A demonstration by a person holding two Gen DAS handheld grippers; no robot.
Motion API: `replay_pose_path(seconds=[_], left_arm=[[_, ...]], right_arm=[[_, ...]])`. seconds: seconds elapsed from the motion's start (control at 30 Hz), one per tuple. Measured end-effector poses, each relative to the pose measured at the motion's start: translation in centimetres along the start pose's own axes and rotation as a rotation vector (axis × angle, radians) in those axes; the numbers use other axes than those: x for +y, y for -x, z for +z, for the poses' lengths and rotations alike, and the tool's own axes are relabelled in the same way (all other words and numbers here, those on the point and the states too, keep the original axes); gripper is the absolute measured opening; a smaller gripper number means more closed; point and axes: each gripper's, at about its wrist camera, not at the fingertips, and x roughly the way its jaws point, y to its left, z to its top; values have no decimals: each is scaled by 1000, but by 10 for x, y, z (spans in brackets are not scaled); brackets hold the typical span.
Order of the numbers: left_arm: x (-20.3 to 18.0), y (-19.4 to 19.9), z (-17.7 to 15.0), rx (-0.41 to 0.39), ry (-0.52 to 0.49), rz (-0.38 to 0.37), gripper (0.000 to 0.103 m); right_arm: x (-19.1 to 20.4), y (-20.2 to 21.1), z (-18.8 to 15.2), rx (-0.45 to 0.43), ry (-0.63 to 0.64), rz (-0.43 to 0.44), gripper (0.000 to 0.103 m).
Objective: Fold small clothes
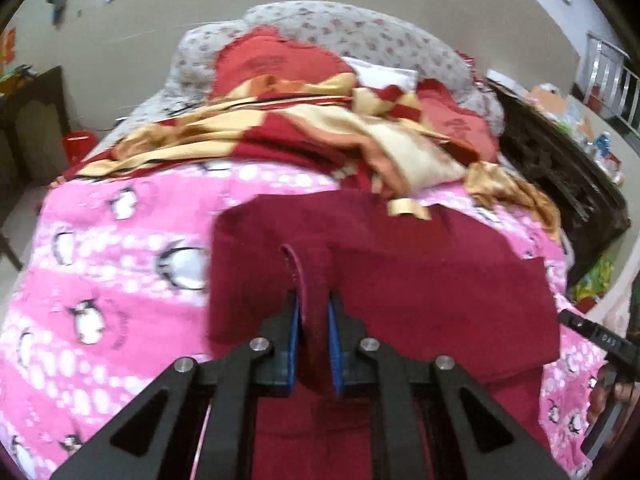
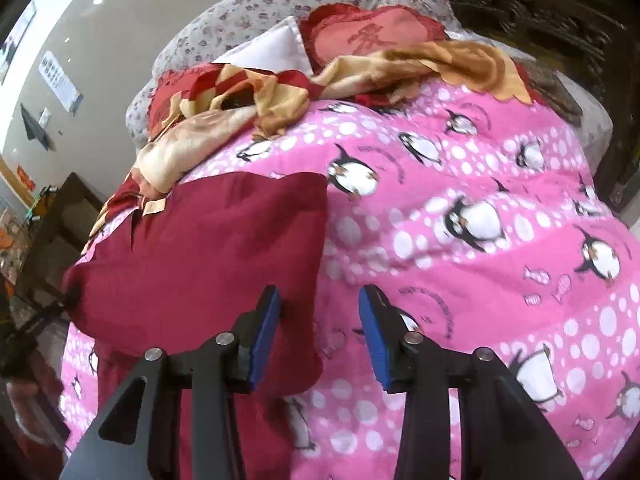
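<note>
A dark red garment (image 1: pixel 420 280) lies partly folded on a pink penguin-print blanket (image 1: pixel 112 264). My left gripper (image 1: pixel 314 304) is shut on a raised fold of this red garment, with the cloth pinched between its blue pads. In the right wrist view the same dark red garment (image 2: pixel 200 248) lies at the left on the pink blanket (image 2: pixel 480 240). My right gripper (image 2: pixel 318 300) hangs open over the garment's right edge and the blanket, nothing between its blue pads (image 2: pixel 266 332). The right gripper's black body (image 1: pixel 600 344) shows at the right edge of the left wrist view.
A heap of red and gold cloth (image 1: pixel 320 140) and a red cushion (image 2: pixel 372 40) lie at the far end of the bed. Behind them sits a floral headboard cushion (image 1: pixel 360 36). Dark carved furniture (image 1: pixel 560 168) stands to the right, a dark cabinet (image 1: pixel 32 120) to the left.
</note>
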Motion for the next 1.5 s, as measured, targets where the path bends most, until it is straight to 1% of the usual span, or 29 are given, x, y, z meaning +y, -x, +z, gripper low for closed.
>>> replay_pose_path(seconds=[0.07, 0.13, 0.23, 0.3, 0.37, 0.43, 0.47, 0.5, 0.57, 0.6, 0.63, 0.7, 0.73, 0.77, 0.8, 0.87, 0.93, 1.0, 1.07, 1.1, 1.13, 1.2, 1.3, 1.4, 1.5], left_arm=[[9, -7, -5, 28, 1, 17, 13], [18, -23, -15, 77, 20, 47, 13], [25, -32, -24, 90, 55, 54, 13], [23, -35, -26, 93, 39, 66, 13], [16, -37, -29, 87, -2, 95, 14], [15, -40, -31, 93, -2, 97, 17], [16, -42, -31, 95, 6, 97, 23], [17, -44, -32, 100, 14, 97, 31], [20, -46, -33, 110, 31, 96, 36], [21, -45, -33, 110, 32, 95, 37], [22, -43, -34, 110, 30, 98, 38], [22, -35, -34, 97, 19, 117, 44], [21, -29, -35, 78, 11, 135, 46], [20, -26, -35, 64, 4, 146, 50], [19, -24, -35, 54, -2, 153, 54], [14, -23, -36, 36, -25, 177, 57], [11, -31, -38, 53, -49, 201, 57], [9, -39, -41, 73, -54, 201, 57], [8, -45, -44, 78, -59, 210, 58], [8, -47, -45, 80, -59, 210, 58], [8, -48, -45, 83, -55, 210, 58], [9, -49, -45, 84, -47, 209, 59], [10, -46, -45, 86, -44, 203, 59], [11, -45, -46, 86, -48, 204, 59], [11, -46, -47, 88, -39, 203, 59]], right_arm=[[8, -3, 2, 0, 23, -11, 57], [13, -8, 4, 8, 21, -9, 57], [19, -19, 10, 22, 17, -2, 58], [23, -28, 15, 31, 18, 4, 59], [24, -37, 20, 46, 10, 16, 59], [25, -47, 23, 62, 25, -6, 47], [25, -49, 24, 57, 34, -25, 43], [24, -50, 24, 38, 44, -58, 43], [20, -53, 23, 25, 45, -111, 43], [17, -53, 23, 28, 28, -110, 43], [14, -49, 24, 29, 3, -98, 43], [11, -34, 23, 10, -17, -94, 43], [13, -22, 22, -12, -7, -90, 43], [15, -15, 21, -22, 2, -78, 43], [19, -6, 19, -32, 22, -45, 43], [31, 5, 11, -28, 85, 11, 42], [42, 3, 5, 1, 139, 24, 38], [50, -7, -4, 29, 185, 15, 33], [51, -20, -13, 51, 216, -39, 30], [47, -28, -15, 66, 218, -63, 30], [44, -32, -17, 74, 210, -62, 30], [40, -32, -16, 75, 201, -61, 30], [47, -18, -14, 65, 231, -90, 30], [55, -1, -12, 31, 243, -70, 30], [62, 1, -10, 26, 243, -33, 30]])
